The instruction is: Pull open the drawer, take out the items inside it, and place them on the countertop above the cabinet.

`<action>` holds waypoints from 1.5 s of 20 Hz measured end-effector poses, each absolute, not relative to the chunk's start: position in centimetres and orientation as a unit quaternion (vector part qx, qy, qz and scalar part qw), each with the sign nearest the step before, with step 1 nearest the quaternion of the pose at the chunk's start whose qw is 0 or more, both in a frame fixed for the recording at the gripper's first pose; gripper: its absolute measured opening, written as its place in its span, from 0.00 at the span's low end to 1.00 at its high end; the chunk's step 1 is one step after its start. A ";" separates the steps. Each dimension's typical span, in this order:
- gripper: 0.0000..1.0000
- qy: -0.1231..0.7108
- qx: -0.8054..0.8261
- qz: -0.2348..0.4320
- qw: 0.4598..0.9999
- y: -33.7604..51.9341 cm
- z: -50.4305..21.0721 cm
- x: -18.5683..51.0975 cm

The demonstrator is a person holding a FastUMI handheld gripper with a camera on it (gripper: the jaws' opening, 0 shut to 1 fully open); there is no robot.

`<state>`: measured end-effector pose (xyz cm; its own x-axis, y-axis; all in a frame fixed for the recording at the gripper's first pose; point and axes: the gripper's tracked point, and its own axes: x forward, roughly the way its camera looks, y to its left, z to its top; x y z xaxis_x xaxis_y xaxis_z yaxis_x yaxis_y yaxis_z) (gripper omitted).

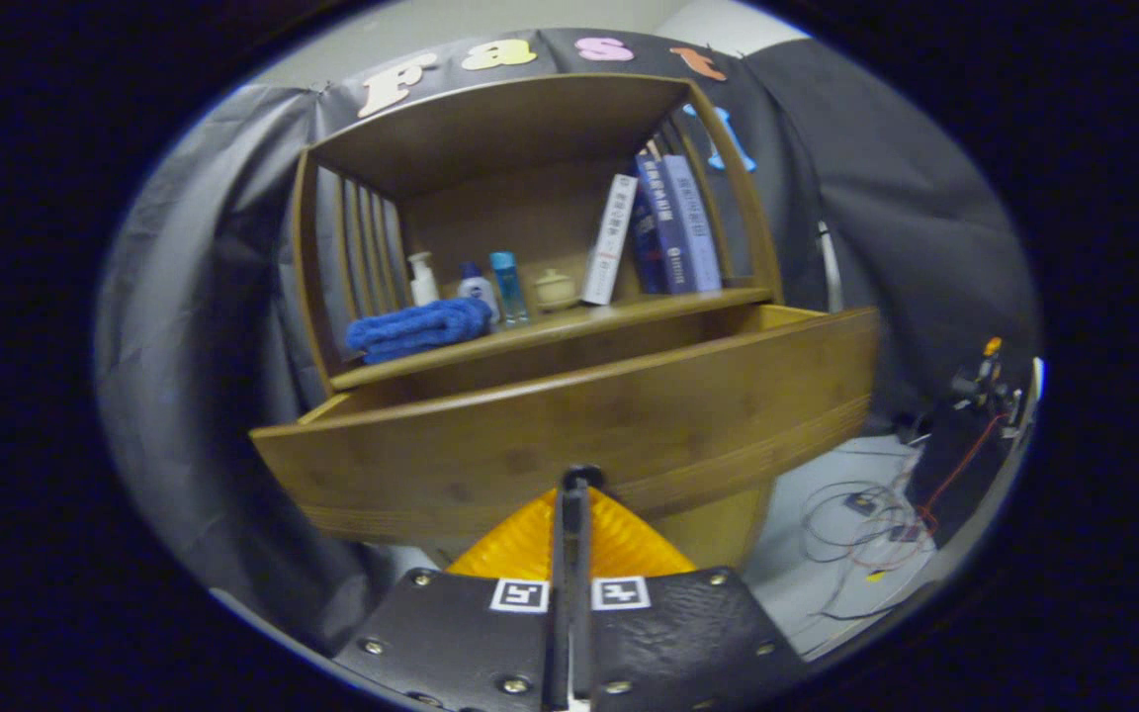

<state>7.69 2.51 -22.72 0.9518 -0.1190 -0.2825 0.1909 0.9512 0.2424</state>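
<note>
Two fingers of my hand-held gripper [577, 487] are pressed together, holding nothing, tips right at the drawer [569, 425] front. It stands pulled open, its long axis left to right, its inside hidden beyond the front panel.

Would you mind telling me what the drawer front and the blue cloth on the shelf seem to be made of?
Drawer front: probably bamboo or light wood, smooth satin finish, with fine grain lines and darker knots. Blue cloth: soft terry-like fabric, folded, with a fuzzy matte surface. The gripper sits shut at the drawer front.
</note>
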 end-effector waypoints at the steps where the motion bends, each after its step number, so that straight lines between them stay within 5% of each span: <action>1: 0.12 0.133 0.143 -0.088 0.977 2.4 -22.8 7.3; 2: 0.04 0.132 0.144 -0.096 0.976 1.8 -22.8 7.6; 18: 0.04 0.141 0.057 -0.088 0.984 3.4 -13.6 13.7; 20: 0.10 0.160 0.046 -0.080 0.983 4.7 -13.5 15.2; 22: 0.32 0.178 0.044 -0.076 0.980 5.5 -13.4 16.8; 30: 0.32 0.314 0.041 -0.128 0.940 4.3 -15.6 21.7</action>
<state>21.70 4.28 -15.63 0.7697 -0.2143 -0.6013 0.2657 0.9641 -0.0035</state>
